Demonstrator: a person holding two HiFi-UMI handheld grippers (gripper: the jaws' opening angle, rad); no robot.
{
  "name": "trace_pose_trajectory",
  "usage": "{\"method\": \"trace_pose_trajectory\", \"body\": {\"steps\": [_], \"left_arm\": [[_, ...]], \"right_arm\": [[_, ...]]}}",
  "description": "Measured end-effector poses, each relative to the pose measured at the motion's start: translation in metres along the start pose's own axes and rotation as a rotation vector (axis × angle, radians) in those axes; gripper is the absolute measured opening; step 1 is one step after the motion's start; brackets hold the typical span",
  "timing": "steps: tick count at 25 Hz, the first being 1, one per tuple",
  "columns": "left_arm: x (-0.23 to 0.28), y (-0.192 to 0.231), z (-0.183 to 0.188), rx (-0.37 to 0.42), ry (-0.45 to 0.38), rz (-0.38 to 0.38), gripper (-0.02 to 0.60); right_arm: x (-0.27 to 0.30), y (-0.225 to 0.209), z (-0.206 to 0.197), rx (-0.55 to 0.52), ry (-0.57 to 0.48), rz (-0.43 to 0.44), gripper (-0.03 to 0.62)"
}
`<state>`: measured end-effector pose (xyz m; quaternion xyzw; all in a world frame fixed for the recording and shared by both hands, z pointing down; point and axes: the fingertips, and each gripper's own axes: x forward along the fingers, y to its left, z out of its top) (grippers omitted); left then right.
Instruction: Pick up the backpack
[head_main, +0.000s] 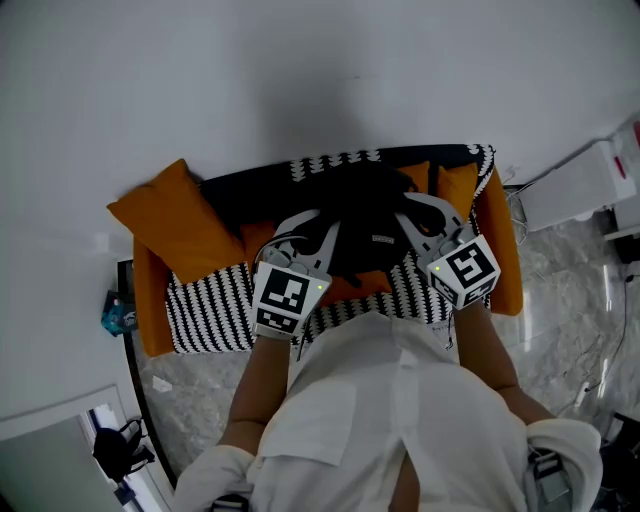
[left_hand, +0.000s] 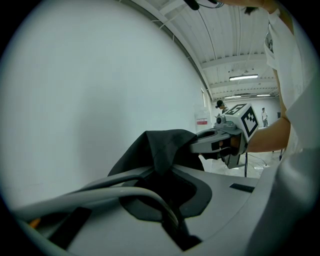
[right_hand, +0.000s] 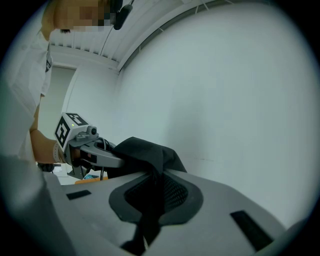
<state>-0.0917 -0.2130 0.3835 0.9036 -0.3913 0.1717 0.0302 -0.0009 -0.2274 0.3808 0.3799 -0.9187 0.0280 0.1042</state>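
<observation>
A black backpack (head_main: 365, 225) hangs over the middle of an orange sofa (head_main: 505, 250), held up between both grippers. My left gripper (head_main: 318, 232) is shut on a fold of its black fabric on the left side. In the left gripper view the cloth (left_hand: 157, 147) rises in a peak out of the closed jaws (left_hand: 162, 169). My right gripper (head_main: 412, 212) is shut on the backpack's right side. In the right gripper view the fabric (right_hand: 145, 150) is pinched the same way at the jaws (right_hand: 152, 174). Each gripper view shows the other gripper (left_hand: 225, 140) (right_hand: 82, 147) across the bag.
A large orange cushion (head_main: 180, 225) leans at the sofa's left. A black-and-white patterned throw (head_main: 215, 310) covers the seat. A white wall stands behind. A white unit (head_main: 580, 190) with cables sits on the marble floor at right, and a blue object (head_main: 118, 312) at left.
</observation>
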Motion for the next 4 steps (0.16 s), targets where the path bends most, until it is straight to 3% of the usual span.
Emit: {"method": "trace_pose_trajectory", "body": {"steps": [4], "left_arm": [[0.0018,0.0004,-0.0026,-0.007,0.005,-0.002,0.032]], "right_arm": [[0.0020,-0.0010,-0.0027,0.001,0.006,0.003,0.031]]}}
